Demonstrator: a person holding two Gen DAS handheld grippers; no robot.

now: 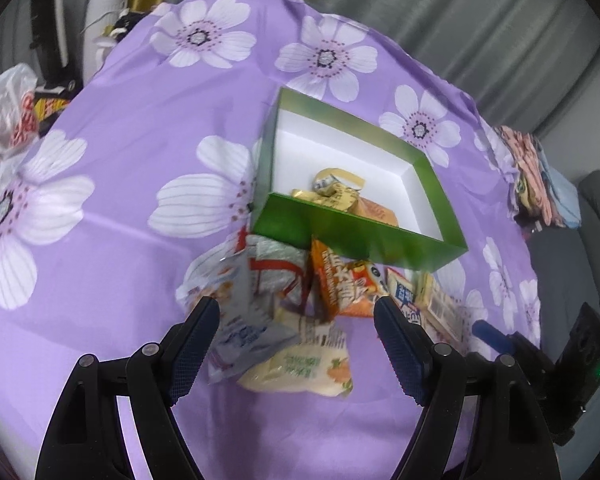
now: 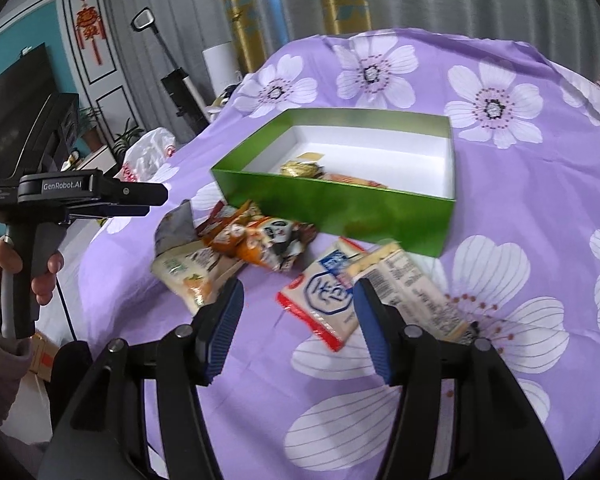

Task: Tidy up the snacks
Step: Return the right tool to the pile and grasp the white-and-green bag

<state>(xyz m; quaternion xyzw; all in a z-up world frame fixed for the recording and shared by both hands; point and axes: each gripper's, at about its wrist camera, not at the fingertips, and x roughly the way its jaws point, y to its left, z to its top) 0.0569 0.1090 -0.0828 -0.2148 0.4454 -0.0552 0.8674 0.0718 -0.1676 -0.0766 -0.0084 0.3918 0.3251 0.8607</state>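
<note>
Both grippers, left (image 1: 296,312) and right (image 2: 298,296), hang spread and empty over loose snack packets (image 2: 236,248) lying beside your green box (image 2: 340,208). You seem between picks; next, close on one packet and lift it over the wall.

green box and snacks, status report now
Left gripper open, empty. Right gripper open, empty. Green box holds a few snacks; loose packets lie in front. Nothing in the way.

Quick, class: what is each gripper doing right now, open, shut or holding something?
Left gripper: open, holding nothing, above the snack packets.
Right gripper: open, holding nothing; a white packet lies beyond its fingers.
</note>
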